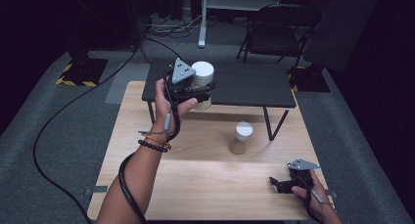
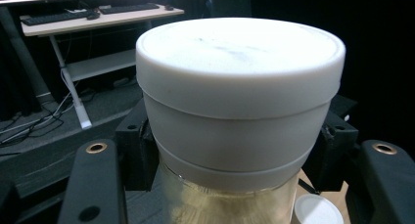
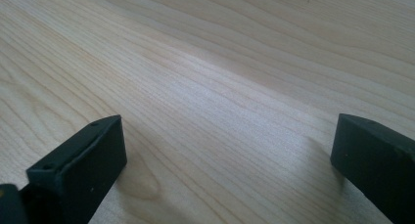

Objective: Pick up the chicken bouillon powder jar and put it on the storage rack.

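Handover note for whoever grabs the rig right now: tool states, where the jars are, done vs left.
Left tool: shut on the white-lidded jar, held up off the wooden table, in front of the low black table. Lid on, jar upright.
Right tool: open, nothing between its jaws, resting low at the wooden table's near right corner.
Second jar: stands upright mid-table, lid on, untouched.
Done: first jar gripped and lifted.
Left: probably set it down somewhere, perhaps on the black table; destination unclear. Second jar likely follows.
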`<state>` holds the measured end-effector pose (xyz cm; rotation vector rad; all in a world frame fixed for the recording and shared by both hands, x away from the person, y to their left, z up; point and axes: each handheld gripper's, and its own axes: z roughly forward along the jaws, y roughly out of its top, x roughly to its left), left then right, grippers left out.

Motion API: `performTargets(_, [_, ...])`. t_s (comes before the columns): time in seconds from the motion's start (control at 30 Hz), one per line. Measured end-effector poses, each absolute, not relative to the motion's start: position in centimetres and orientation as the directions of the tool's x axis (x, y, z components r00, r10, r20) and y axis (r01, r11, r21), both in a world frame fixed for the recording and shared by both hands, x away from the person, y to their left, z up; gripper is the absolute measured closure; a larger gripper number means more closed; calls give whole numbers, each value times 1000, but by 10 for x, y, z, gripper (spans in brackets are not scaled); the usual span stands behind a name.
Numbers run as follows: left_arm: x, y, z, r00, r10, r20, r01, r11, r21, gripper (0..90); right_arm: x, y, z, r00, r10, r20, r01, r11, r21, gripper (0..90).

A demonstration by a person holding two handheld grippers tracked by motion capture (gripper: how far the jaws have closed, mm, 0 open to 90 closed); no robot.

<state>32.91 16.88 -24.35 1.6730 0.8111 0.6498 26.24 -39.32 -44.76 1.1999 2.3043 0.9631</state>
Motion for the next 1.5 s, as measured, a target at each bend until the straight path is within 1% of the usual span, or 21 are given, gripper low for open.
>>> performTargets(0.27, [341, 168, -244, 606, 795, 18, 175, -155, 972, 351, 262, -393, -448, -570, 822, -10, 570, 404, 715, 0])
performTargets(0.37, [346, 170, -245, 602, 798, 1, 181, -137, 974, 351, 262, -393, -448, -570, 822, -10, 570, 404, 716, 0])
performTargets(1.03, [383, 172, -245, 562, 827, 1, 184, -127, 975, 351, 262, -393, -448, -570, 822, -11, 569, 404, 716, 0])
performTargets(1.3, [392, 169, -245, 551, 834, 34, 172, -153, 973, 350, 262, -393, -448, -569, 822, -9, 570, 403, 716, 0])
performTargets(1.5, [400, 168, -248, 537, 843, 34, 184, -156, 970, 350, 262, -393, -448, -569, 822, -10, 570, 403, 716, 0])
